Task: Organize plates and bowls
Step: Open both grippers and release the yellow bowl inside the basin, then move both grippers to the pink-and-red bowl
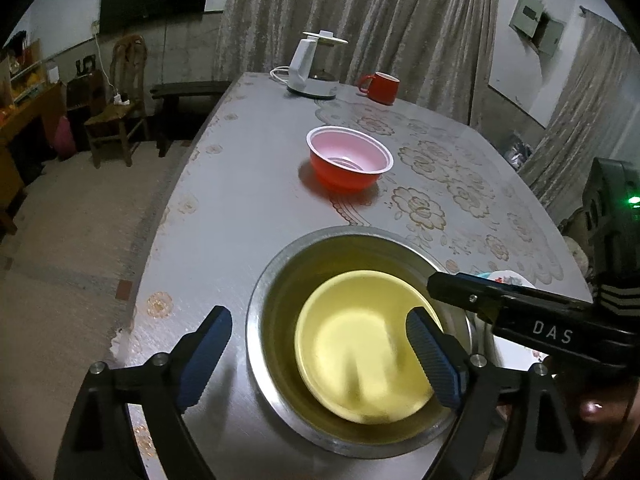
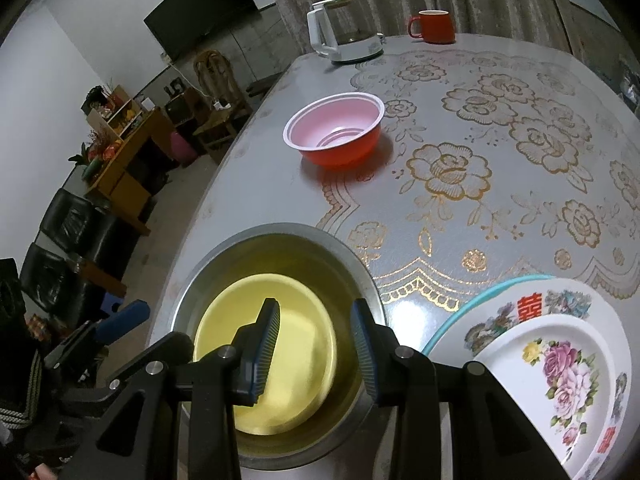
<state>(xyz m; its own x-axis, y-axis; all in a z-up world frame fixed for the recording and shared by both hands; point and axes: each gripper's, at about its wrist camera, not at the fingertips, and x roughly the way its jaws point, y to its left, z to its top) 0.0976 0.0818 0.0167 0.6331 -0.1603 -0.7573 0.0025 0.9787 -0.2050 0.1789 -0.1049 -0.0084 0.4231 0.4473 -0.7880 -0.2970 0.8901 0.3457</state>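
Both claws hover over one steel bowl (image 1: 276, 272) holding one yellow bowl (image 1: 360, 348): left gripper (image 1: 320, 356) wide, right gripper (image 2: 316, 348) narrow, gripping nothing. One red bowl (image 1: 349, 162) sits empty; two floral plates (image 2: 560, 384) are stacked.

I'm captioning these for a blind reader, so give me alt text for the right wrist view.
A yellow bowl sits inside a steel bowl on a floral-clothed table, under the right tool. A red bowl stands beyond; flowered plates lie right.

Both wrist cameras look steeply down, close over the same steel bowl (image 1: 360, 280), from opposite sides.
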